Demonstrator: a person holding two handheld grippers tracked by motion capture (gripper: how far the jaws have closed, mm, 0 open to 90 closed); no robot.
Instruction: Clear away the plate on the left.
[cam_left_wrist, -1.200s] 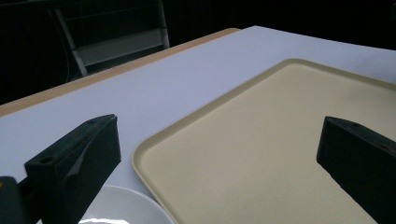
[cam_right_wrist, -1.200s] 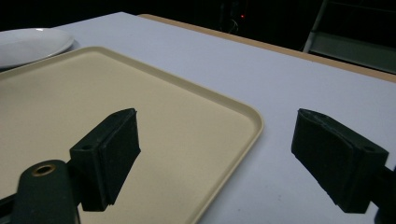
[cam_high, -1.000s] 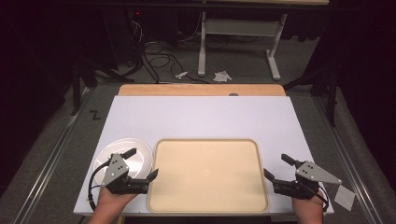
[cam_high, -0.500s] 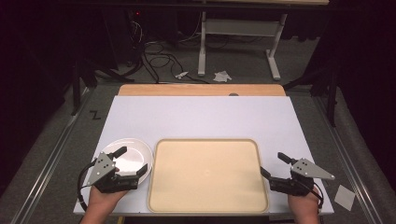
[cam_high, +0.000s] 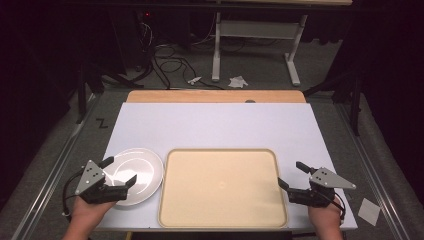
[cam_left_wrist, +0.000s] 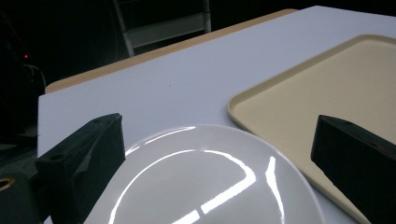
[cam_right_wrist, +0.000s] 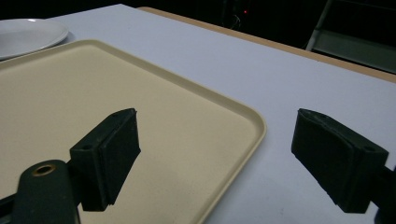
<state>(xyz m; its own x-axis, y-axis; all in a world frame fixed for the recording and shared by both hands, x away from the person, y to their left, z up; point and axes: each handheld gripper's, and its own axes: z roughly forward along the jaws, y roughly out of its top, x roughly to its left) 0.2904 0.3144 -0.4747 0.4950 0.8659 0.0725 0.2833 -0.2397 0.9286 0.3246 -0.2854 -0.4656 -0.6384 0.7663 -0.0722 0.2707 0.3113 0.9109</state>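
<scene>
A beige tray (cam_high: 222, 187) lies at the near middle of the white table; its corner appears in the left gripper view (cam_left_wrist: 327, 98) and its surface in the right gripper view (cam_right_wrist: 70, 116). A white plate (cam_high: 137, 172) rests on the table just left of the tray, glossy and bare (cam_left_wrist: 201, 186), and shows far off in the right gripper view (cam_right_wrist: 28, 35). My left gripper (cam_high: 119, 172) hovers open over the plate's near-left part, jaws wide apart, nothing between them. My right gripper (cam_high: 291, 175) is open at the tray's right edge, one jaw over the tray, the other over the table.
The white tabletop (cam_high: 215, 125) stretches bare behind the tray, with a wooden strip (cam_high: 215, 96) at its far edge. Beyond on the floor are cables (cam_high: 170, 55) and a desk frame (cam_high: 255, 35). A paper scrap (cam_high: 371, 211) lies on the floor at the right.
My left gripper has drifted left and slightly back toward the person, over the plate's near-left rim. My right gripper has shifted a little left toward the tray's edge.
</scene>
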